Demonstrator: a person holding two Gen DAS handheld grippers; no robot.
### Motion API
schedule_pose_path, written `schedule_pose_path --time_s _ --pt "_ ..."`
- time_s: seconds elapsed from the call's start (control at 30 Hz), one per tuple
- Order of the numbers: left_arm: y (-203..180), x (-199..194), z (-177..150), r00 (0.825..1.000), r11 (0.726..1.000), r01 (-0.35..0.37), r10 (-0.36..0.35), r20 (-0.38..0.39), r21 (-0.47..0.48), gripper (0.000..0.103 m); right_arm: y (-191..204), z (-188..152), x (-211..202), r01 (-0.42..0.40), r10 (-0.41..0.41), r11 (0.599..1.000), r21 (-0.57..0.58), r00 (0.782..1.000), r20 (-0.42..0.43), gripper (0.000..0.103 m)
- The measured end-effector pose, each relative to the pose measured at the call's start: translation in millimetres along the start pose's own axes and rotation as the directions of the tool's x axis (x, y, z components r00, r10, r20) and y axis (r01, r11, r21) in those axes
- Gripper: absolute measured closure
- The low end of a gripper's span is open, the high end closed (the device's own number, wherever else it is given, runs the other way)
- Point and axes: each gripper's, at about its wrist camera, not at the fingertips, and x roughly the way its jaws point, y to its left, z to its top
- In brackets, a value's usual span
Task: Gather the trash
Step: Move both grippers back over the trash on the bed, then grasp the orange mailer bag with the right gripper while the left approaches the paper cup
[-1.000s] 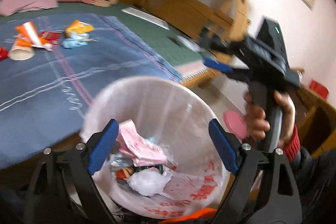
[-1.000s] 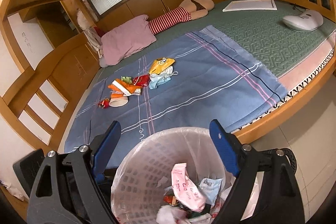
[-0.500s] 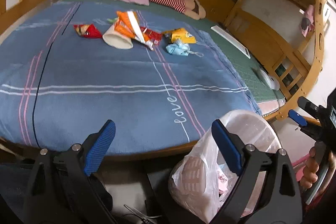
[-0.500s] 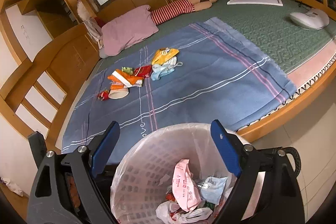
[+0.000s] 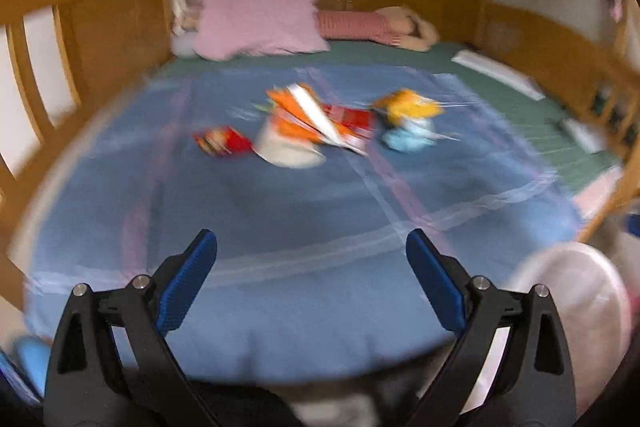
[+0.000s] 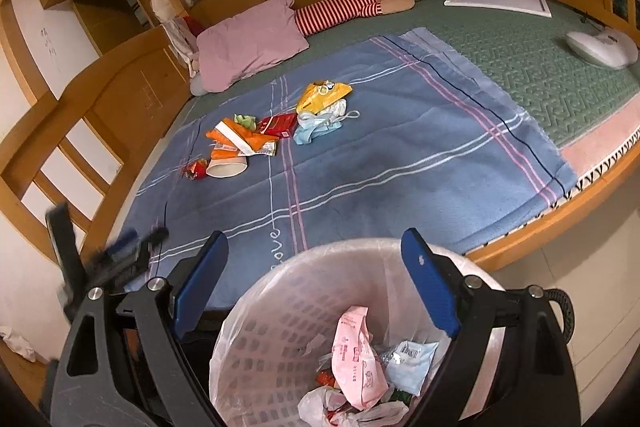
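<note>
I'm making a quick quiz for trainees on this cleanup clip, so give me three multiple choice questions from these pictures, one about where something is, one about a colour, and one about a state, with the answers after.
1. Where does the paper cup lie?
A. on the blue blanket
B. in the bin
C. on the floor

2. What colour is the pillow?
A. green
B. pink
C. white

3. How is the right gripper?
A. shut on a wrapper
B. shut and empty
C. open and empty

Answers:
1 A, the cup lies on its side on the blanket among the wrappers.
2 B, it is pink, lying at the head of the bed beside the striped doll.
3 C, its blue pads stand wide apart above the trash bin, with nothing between them.
</note>
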Motion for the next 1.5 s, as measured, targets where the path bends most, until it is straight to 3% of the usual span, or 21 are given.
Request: schedule_pose_path --time_s 0.03,0.1,0.17,0.27,0.33,0.4,0.43,0.53,0.6,0.67,0.8,0.97,1.17,1.23,1.43,1.5 --pt "4.9 9.1 12.0 0.997 0.997 -0.071 0.071 -0.004 0.016 0.008 3.4 3.8 3.3 0.0 0.0 1.0 -0.007 1.0 -0.003 0.017" --pt "26.1 27.6 34.5 0.971 0.97 -0.241 0.241 0.001 -0.012 0.008 9.7 10.8 10.4 -0.004 0.004 1.0 -0.018 1.0 -0.013 0.017" --pt "53.8 43.4 47.6 0.948 0.943 -0.318 0.316 -0.04 -0.093 0.006 23.1 22.6 24.0 -0.013 0.012 0.999 -0.042 0.999 -0.032 0.017" --pt "111.5 67.9 45.3 0.951 0.903 -0.309 0.286 -0.116 -0.299 0.006 50.8 44.0 53.1 -0.036 0.03 0.993 -0.109 0.998 -0.05 0.017" --pt "143.2 81.4 29.7 0.942 0.832 -0.326 0.244 -0.231 -0.448 0.007 72.3 60.1 84.4 -0.057 0.046 0.987 -0.148 0.996 -0.073 0.017" --pt "165.4 82.1 14.6 0.964 0.753 -0.254 0.148 -0.22 -0.607 0.007 91.7 71.8 113.4 -0.068 0.051 0.98 -0.187 0.995 -0.091 0.017" --pt "168.5 82.0 12.2 0.962 0.737 -0.262 0.151 -0.226 -0.624 0.007 108.6 81.2 142.6 -0.08 0.056 0.974 -0.213 0.992 -0.116 0.017" --pt "170.2 85.2 12.6 0.948 0.728 -0.31 0.191 -0.253 -0.612 0.006 145.8 98.7 212.3 -0.081 0.041 0.964 -0.251 0.986 -0.161 0.017" --pt "169.4 86.6 13.1 0.947 0.725 -0.312 0.189 -0.259 -0.614 0.006 171.3 107.3 252.7 -0.013 -0.032 0.947 -0.321 0.991 -0.134 0.017" --pt "167.1 90.1 10.6 0.947 0.718 -0.309 0.175 -0.269 -0.623 0.006 192.2 114.8 292.3 0.002 -0.053 0.932 -0.363 0.99 -0.131 0.017" --pt "167.3 95.9 9.6 0.942 0.705 -0.319 0.165 -0.292 -0.633 0.006 205.8 129.9 354.1 0.104 -0.153 0.928 -0.358 0.982 -0.109 0.017" --pt "170.5 100.8 8.0 0.941 0.684 -0.324 0.162 -0.297 -0.654 0.006 211.6 124.8 409.4 0.17 -0.263 0.887 -0.43 0.95 -0.167 0.015" --pt "173.3 101.2 5.8 0.935 0.659 -0.344 0.172 -0.312 -0.669 0.006 204.2 101.2 403.0 0.019 -0.132 0.922 -0.387 0.955 -0.267 0.03" --pt "176.5 99.1 3.1 0.932 0.641 -0.355 0.18 -0.316 -0.68 0.006 206.0 92.1 392.3 -0.048 -0.083 0.925 -0.376 0.942 -0.325 0.03" --pt "193.4 88.2 -10.8 0.926 0.551 -0.376 0.2 -0.319 -0.745 0.005 229.0 47.3 348.1 -0.224 -0.012 0.848 -0.48 0.898 -0.441 0.03" --pt "196.4 86.7 -14.0 0.925 0.538 -0.38 0.202 -0.322 -0.753 0.005 228.7 42.2 333.6 -0.254 0.021 0.846 -0.469 0.895 -0.446 0.031"
